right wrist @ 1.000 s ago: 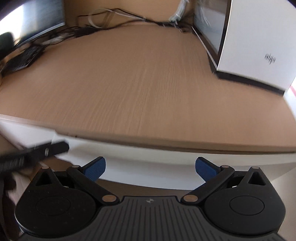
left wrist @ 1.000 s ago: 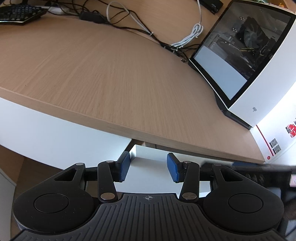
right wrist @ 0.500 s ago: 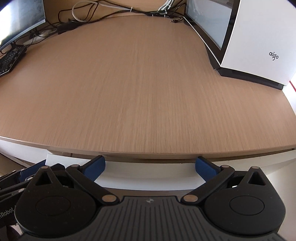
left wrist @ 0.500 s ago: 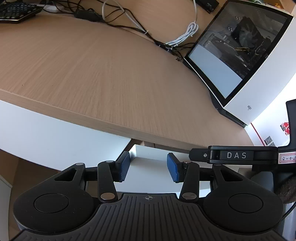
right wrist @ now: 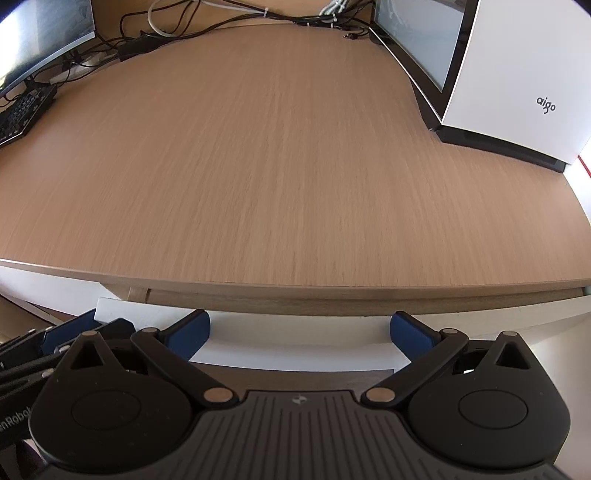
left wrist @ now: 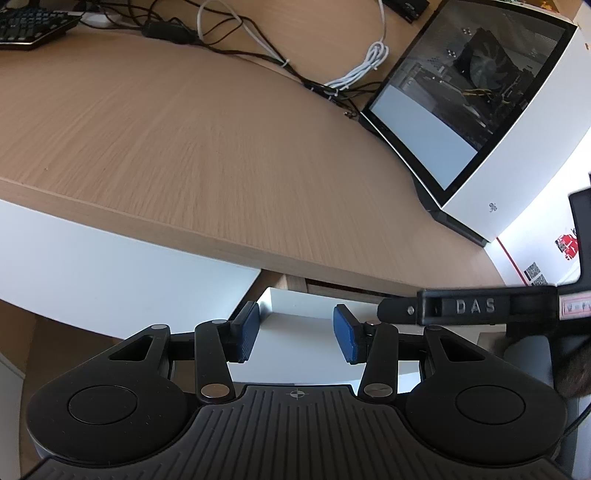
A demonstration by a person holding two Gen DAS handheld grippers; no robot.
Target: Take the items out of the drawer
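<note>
A white drawer front (left wrist: pixel 295 336) hangs under the wooden desk top (left wrist: pixel 184 147) and stands out a little from it, with a narrow gap behind its top edge. My left gripper (left wrist: pixel 295 328) is open just before the drawer's left corner, nothing between its blue pads. In the right wrist view the same drawer front (right wrist: pixel 295 347) spans the space between the fingers of my right gripper (right wrist: pixel 299 326), which is wide open and empty. The right gripper's black body marked DAS (left wrist: pixel 472 306) shows at the right of the left wrist view. The drawer's inside is hidden.
A white computer case with a glass side (left wrist: pixel 480 129) (right wrist: pixel 498 74) stands on the desk's right. Cables (left wrist: pixel 258 48) run along the back, a keyboard (left wrist: pixel 29 26) and a monitor (right wrist: pixel 37 44) sit far left. A white printed box (left wrist: pixel 546 258) stands at the right edge.
My right gripper has come up and in toward the drawer front, beside the left gripper, and now shows in the left wrist view. The left gripper has hardly moved.
</note>
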